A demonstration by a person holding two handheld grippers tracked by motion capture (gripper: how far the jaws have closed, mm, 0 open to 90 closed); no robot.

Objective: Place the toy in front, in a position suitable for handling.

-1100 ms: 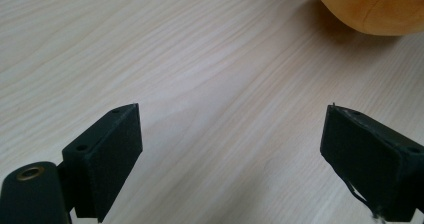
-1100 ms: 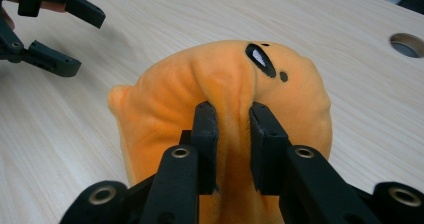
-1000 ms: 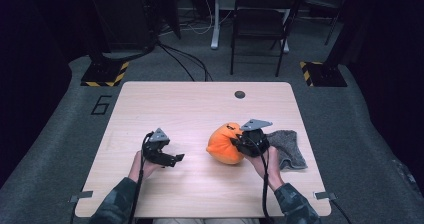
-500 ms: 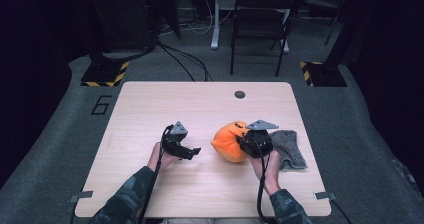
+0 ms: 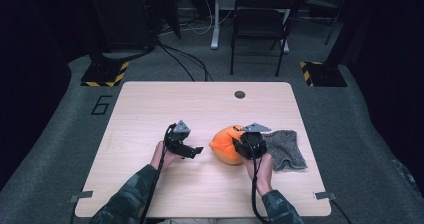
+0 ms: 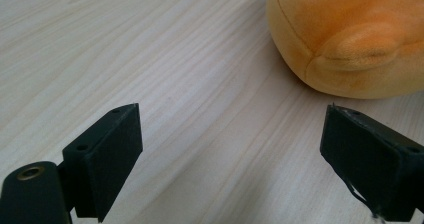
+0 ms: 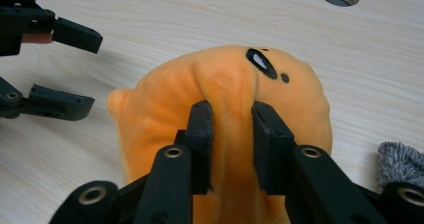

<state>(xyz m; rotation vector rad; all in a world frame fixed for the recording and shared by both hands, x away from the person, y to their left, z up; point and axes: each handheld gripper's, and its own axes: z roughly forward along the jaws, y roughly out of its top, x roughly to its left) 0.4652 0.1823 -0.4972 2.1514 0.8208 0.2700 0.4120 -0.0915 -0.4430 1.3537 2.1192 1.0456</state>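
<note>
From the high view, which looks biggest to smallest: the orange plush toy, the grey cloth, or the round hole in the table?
1. Grey cloth and orange plush toy: about alike, and the right gripper hides part of each, so unranked.
2. Round hole: clearly smallest.

The left gripper (image 5: 196,151) has travelled rightward across the tabletop (image 5: 150,109), from well apart from the orange plush toy (image 5: 226,145) to near it, its spread jaws now pointing at the toy's side; the right gripper (image 7: 231,134) has just been opening slightly, a fold of the plush toy between its jaws, pads pressing it.
</note>
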